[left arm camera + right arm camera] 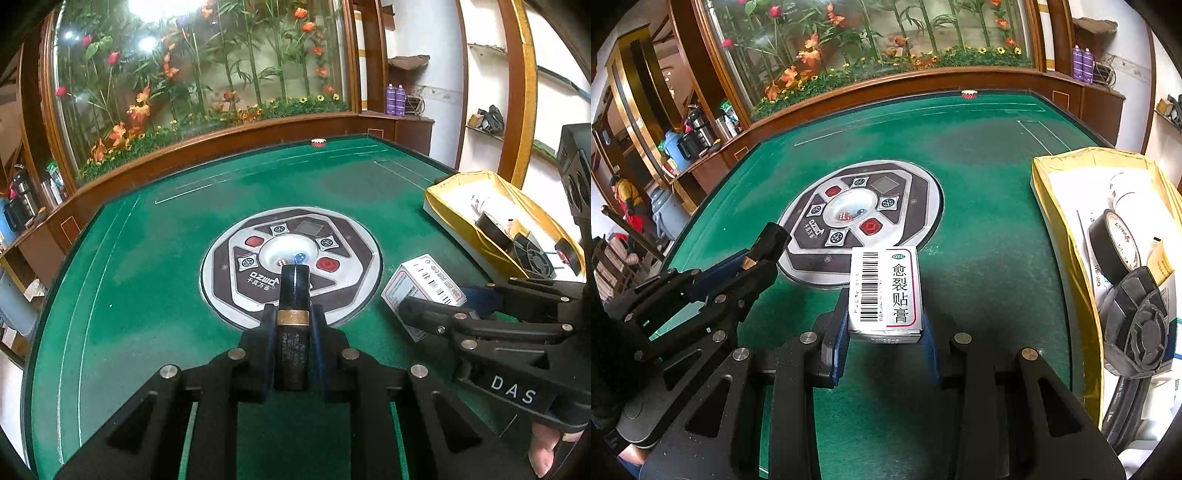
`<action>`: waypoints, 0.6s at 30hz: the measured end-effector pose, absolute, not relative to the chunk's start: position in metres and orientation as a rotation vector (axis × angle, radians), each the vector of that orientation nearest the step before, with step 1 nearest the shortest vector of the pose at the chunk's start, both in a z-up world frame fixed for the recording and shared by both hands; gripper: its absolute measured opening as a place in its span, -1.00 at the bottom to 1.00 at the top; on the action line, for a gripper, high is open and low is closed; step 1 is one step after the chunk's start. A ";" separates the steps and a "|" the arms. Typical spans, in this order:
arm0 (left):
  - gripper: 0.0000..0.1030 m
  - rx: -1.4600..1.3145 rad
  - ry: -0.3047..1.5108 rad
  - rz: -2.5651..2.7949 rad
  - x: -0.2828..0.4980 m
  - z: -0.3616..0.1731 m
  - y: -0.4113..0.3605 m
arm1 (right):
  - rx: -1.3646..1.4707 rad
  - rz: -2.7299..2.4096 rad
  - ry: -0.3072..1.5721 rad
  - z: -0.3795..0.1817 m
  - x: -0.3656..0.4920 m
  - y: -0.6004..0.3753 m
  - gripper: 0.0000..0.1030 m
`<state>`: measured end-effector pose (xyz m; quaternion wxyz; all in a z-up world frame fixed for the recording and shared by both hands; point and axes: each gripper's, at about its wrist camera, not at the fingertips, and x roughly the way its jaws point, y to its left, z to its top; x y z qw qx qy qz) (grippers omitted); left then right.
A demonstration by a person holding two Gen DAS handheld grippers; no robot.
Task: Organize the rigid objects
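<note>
1. Green felt covers the surface (979,184); a yellow-lined box (1067,236) at its right edge already holds a tape roll (1115,243) and a fan (1141,325).
2. Left tongs (293,325): closed on a black cylinder (293,291) with a gold band, gripped at mid-length, raised above the felt.
3. Right tongs (886,325): closed on a white carton (886,288) across its long sides, near end.
4. Handling, as judged: the cylinder is stiff, glossy, liable to slip; the carton is light, and its walls may dent under pressure.

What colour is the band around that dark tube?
Gold, on the black tube; clearest in the left wrist view.
</note>
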<state>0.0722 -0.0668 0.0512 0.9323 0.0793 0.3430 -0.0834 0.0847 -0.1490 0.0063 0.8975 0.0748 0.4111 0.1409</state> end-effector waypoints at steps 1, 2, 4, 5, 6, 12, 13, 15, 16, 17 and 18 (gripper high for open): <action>-0.67 0.164 0.698 -0.168 0.072 0.052 -0.067 | 0.156 0.293 0.851 0.006 0.085 -0.149 -0.35; -0.67 0.166 0.692 -0.166 0.071 0.052 -0.067 | 0.155 0.292 0.850 0.007 0.085 -0.149 -0.35; -0.67 0.169 0.683 -0.165 0.070 0.053 -0.067 | 0.154 0.294 0.848 0.007 0.084 -0.148 -0.35; -0.67 0.170 0.678 -0.163 0.069 0.054 -0.068 | 0.154 0.294 0.847 0.007 0.084 -0.148 -0.35; -0.67 0.172 0.672 -0.161 0.068 0.055 -0.068 | 0.155 0.295 0.846 0.008 0.084 -0.148 -0.35; -0.67 0.174 0.639 -0.155 0.065 0.060 -0.068 | 0.159 0.292 0.840 0.009 0.084 -0.149 -0.35; -0.67 0.175 0.635 -0.153 0.065 0.060 -0.067 | 0.157 0.291 0.839 0.009 0.084 -0.148 -0.35; -0.67 0.174 0.630 -0.152 0.064 0.061 -0.067 | 0.155 0.291 0.837 0.010 0.083 -0.148 -0.35; -0.67 0.173 0.627 -0.152 0.064 0.061 -0.068 | 0.156 0.290 0.835 0.010 0.083 -0.148 -0.35; -0.67 0.170 0.622 -0.149 0.064 0.062 -0.067 | 0.156 0.289 0.832 0.010 0.082 -0.148 -0.35; -0.67 0.169 0.619 -0.148 0.064 0.062 -0.067 | 0.155 0.287 0.829 0.011 0.082 -0.148 -0.35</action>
